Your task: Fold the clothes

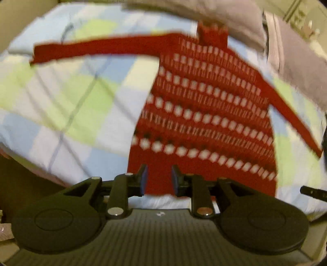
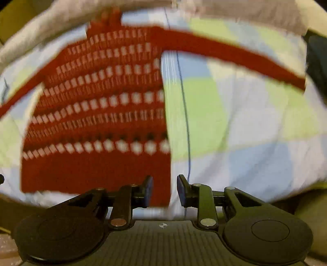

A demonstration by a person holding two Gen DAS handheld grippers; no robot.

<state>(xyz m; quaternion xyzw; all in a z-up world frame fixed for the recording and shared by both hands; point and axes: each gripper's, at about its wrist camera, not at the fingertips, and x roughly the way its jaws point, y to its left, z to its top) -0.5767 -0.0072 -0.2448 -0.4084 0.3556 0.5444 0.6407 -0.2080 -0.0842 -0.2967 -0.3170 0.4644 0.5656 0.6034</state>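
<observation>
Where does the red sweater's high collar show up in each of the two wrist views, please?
Left wrist view: the collar sits top centre-right, under the grey pillow.
Right wrist view: the collar sits top centre-left, against the same pillow.
Shared landmark: the row of large white dots just above the sweater's plain red hem.

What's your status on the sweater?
Left gripper open, empty. Right gripper open, empty. Sweater flat on bed, sleeves spread, unfolded. Nothing in the way.
</observation>
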